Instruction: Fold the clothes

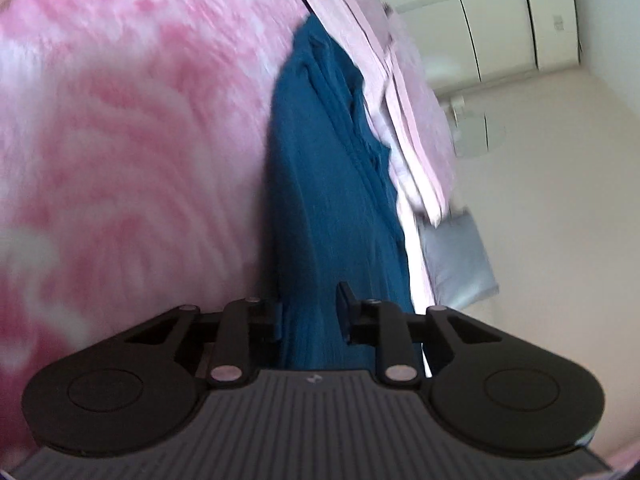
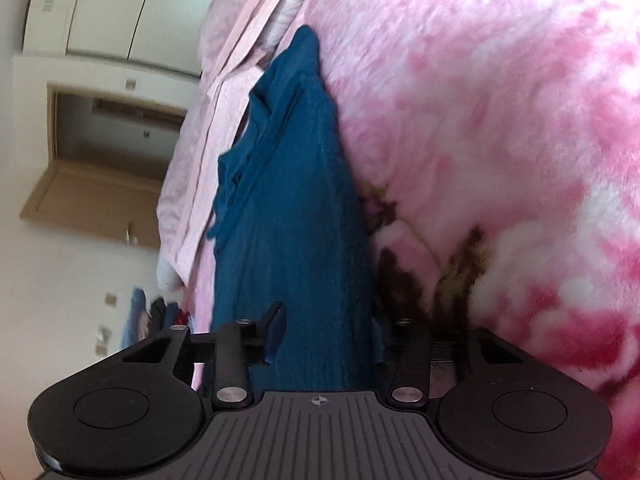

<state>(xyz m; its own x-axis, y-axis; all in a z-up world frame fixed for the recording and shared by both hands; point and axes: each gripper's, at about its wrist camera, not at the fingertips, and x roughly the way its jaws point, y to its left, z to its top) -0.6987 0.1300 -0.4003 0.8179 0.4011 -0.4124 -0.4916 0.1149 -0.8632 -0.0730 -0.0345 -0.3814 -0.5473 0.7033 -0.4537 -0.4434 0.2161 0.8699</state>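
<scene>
A teal blue garment (image 1: 320,184) lies stretched out lengthwise on a fluffy pink flowered blanket (image 1: 120,140). My left gripper (image 1: 310,316) has the garment's near end between its fingers and is shut on it. In the right wrist view the same teal garment (image 2: 292,208) runs away from me over the pink blanket (image 2: 500,120). My right gripper (image 2: 324,336) is shut on the garment's other near end, with cloth bunched around both fingers. Both views are rolled sideways and blurred.
Pale pink bedding (image 1: 400,80) lies along the bed edge beyond the garment, also in the right wrist view (image 2: 208,120). A grey pillow (image 1: 460,256), white wardrobe doors (image 1: 500,20), an open wooden door (image 2: 92,192) and a pile of clothes (image 2: 160,312) are further off.
</scene>
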